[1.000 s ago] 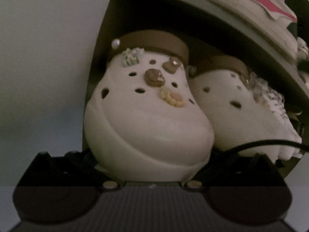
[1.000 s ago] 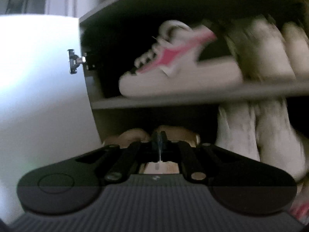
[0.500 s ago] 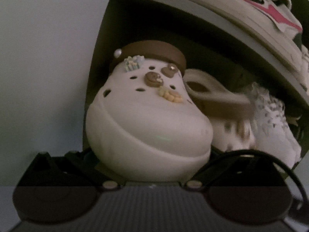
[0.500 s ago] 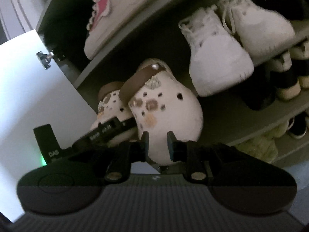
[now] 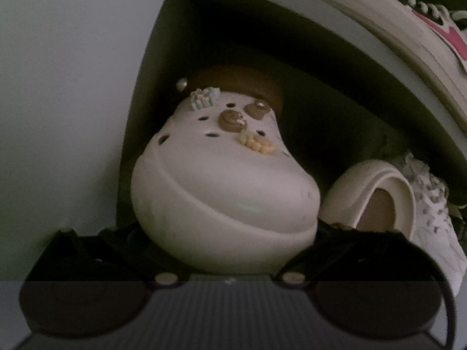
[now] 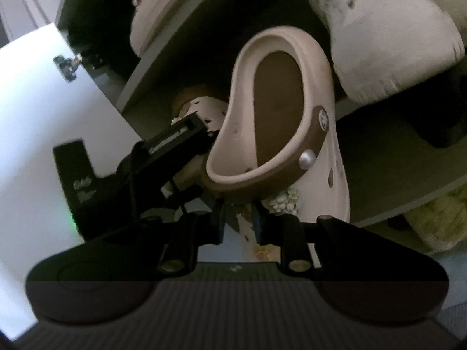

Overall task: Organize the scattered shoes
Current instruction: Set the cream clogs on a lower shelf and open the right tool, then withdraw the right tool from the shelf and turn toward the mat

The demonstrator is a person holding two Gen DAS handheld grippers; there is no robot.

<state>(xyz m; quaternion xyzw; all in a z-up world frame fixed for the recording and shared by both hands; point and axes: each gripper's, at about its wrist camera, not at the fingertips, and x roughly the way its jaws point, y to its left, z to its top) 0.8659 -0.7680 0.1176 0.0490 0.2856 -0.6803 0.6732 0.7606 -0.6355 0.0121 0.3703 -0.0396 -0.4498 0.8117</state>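
A cream clog (image 5: 224,192) with charms and a brown strap sits toe-out on the lower shelf, at the left end. My left gripper (image 5: 227,265) is open, its fingers spread either side of the toe. The matching second clog (image 6: 277,122) hangs tilted, heel up, off the shelf. My right gripper (image 6: 238,218) is shut on its front upper, near the white flower charm. This clog also shows in the left wrist view (image 5: 370,198), to the right of the first. The left gripper's body (image 6: 140,169) shows in the right wrist view.
The grey shelf cabinet has a white door (image 6: 43,134) open at the left. A pink-and-white sneaker (image 5: 408,38) stands on the shelf above. White lace-up sneakers (image 6: 385,38) stand to the right, and a yellow fluffy slipper (image 6: 437,221) lies on the shelf below.
My right gripper has pulled the second clog off the shelf and tipped it heel up. The left gripper has drawn back a little from the first clog, which stays in place.
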